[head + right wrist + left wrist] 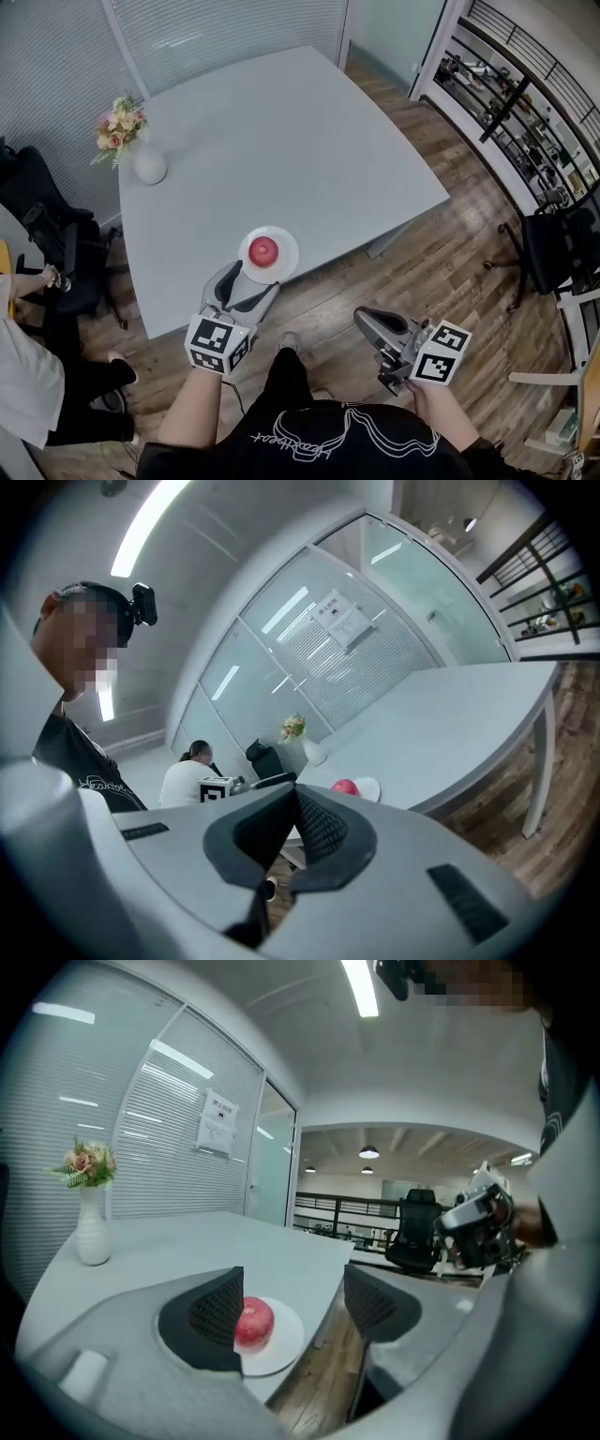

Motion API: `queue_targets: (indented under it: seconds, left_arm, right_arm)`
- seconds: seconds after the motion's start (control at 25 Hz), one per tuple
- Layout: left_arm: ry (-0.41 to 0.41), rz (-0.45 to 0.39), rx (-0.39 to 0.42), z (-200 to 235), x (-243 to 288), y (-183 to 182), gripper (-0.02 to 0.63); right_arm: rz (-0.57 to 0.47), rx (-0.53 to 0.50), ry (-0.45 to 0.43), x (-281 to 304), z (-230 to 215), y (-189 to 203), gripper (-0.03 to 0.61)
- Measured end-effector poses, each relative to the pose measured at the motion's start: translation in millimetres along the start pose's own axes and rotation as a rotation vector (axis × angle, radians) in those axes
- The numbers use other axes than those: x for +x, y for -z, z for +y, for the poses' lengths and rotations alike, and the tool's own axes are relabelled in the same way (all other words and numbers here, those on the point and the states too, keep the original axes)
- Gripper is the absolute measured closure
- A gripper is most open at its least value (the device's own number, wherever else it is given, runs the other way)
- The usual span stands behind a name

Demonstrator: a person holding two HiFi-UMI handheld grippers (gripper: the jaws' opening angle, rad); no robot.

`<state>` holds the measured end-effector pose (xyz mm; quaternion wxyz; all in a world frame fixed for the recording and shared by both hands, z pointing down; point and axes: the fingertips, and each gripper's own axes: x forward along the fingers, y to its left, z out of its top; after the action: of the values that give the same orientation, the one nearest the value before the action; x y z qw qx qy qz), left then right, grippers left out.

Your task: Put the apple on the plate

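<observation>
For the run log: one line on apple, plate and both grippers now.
apple: on plate | plate: near edge of table | left gripper: open, empty | right gripper: shut, empty, over floor

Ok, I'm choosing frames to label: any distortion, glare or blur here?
Head view: even light, sharp, table edges bowed by the wide lens. Left gripper view: fisheye with black corners, ceiling light strip blown out, apple clear. Right gripper view: same fisheye, the near jaws soft, apple tiny.

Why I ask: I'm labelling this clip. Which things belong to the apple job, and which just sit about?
Job: apple; plate under it; left gripper, open.
Just about: vase of flowers; black chair; right gripper, shut.
</observation>
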<state>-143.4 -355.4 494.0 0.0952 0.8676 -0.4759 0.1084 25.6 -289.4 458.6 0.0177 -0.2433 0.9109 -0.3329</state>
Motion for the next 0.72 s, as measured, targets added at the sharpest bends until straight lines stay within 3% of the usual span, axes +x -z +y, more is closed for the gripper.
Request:
queue_targets:
  seconds: [0.16,0.44,0.6,0.72]
  left_arm:
    - [0.078,-0.052,-0.07,-48,-41,-33,0.273]
    - [0.194,-0.103,-0.171,-132,-103,-60,0.308]
    - [0.237,-0.14,-0.248,-168,-128,-66,0.389]
    - [0.246,-0.135,-0.245,-197,-140,-60,0.464]
  right_arm:
    - [-0.011,-0.068,-0.039,-12,30,1,0.569]
    - [-0.026,-0.118,-0.115,-40,81,10,0.569]
    - [-0.03,-0.146,-0.142,-58,104,16,0.569]
    - [-0.027,-0.156,-0.155,-76,117,23,0.569]
